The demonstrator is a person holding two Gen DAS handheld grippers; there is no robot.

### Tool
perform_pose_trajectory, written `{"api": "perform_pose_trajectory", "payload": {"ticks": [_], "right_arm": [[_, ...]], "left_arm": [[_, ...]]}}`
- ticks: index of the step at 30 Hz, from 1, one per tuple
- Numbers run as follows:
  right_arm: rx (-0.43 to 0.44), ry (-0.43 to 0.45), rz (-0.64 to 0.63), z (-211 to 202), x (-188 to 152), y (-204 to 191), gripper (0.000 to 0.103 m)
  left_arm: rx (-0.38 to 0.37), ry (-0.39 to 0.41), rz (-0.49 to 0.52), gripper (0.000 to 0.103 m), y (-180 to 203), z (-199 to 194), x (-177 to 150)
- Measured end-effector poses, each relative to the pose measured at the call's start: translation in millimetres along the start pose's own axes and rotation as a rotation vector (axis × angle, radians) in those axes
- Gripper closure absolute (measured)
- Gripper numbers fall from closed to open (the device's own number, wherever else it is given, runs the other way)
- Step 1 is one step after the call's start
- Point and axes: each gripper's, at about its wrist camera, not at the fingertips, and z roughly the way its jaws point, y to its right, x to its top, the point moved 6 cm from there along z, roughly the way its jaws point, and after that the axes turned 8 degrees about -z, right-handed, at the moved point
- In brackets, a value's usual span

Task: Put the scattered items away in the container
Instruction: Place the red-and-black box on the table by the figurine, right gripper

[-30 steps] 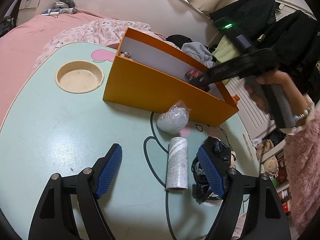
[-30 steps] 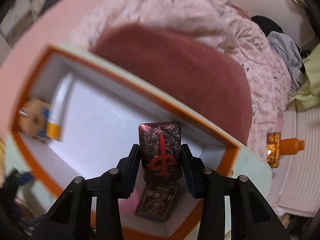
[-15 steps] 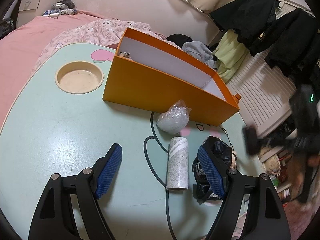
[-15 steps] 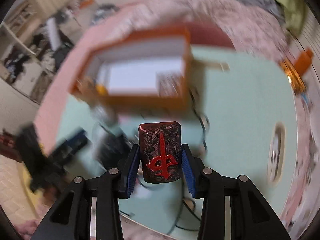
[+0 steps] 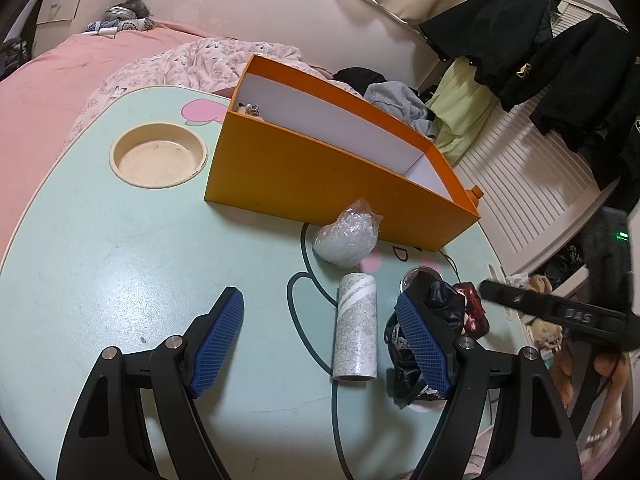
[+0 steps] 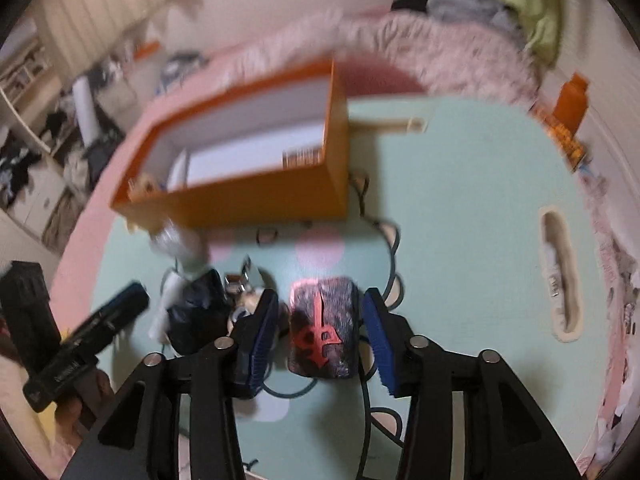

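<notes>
Card box [image 6: 323, 334], dark with a red emblem, is lying on the mint-green table [image 6: 472, 200] between the blue pads of my right gripper [image 6: 322, 340]; the jaws have just been opening, and a gap is showing on each side of the box, so nothing is pinching it now. I am pointing that gripper steeply down at the near edge of the table, with a crumpled black bag [image 6: 196, 316] just to its left. Farther off, the orange container [image 5: 332, 172] is standing open on the table, small items already lying at its far end. My left gripper [image 5: 320, 344] is hovering low over the table, angled downward, its jaws spread wide and gripping nothing. A speckled grey tube [image 5: 356, 330] is lying on its side between them, and a clear plastic wad [image 5: 346, 236] is resting beyond it, touching the container's front wall. My right hand [image 5: 592, 380] is showing at the edge of the left camera's view, wrapped around its handle.
</notes>
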Motion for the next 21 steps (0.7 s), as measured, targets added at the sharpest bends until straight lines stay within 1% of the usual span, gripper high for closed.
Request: {"api": "perform_pose_trajectory", "payload": {"ticks": [2,4,5,8,11,15,18,21], "right_arm": [[0.019,0.059,0.022,-7.7,-2.5,-7.0,0.055],[0.031,0.141,0.070,-10.9,-11.2,-13.8,0.053],[0.024,0.165,0.087,-10.3,-17.1,-14.7,0.048],[-0.004,0.184,0.059,-5.8,-39.6,-27.3,0.047],[-0.009,0.212,0.033,-12.3,-35.8,-32.8,0.047],[-0.002,0.286,0.061,-26.6,-40.1,-22.2,0.046],[0.019,0.309,0.100,-34.1,-43.9,-13.7,0.045],[0.038,0.309,0.130,-35.9,-47.5,-8.6,0.044]], "left_arm": [[0.000,0.000,0.000,0.024,-0.3,-0.1,0.0],[-0.001,0.000,-0.001,0.024,0.0,0.0,0.0],[-0.001,0.000,-0.001,0.024,0.0,0.0,0.0],[0.000,0.000,0.000,0.024,0.2,0.0,-0.2],[0.004,0.000,0.000,0.024,1.4,1.0,-0.1],[0.005,0.000,0.001,0.024,2.6,0.8,-1.1],[0.006,-0.001,0.002,0.024,3.0,0.6,-0.8],[0.007,-0.003,0.004,0.024,2.8,0.5,-0.3]]}}
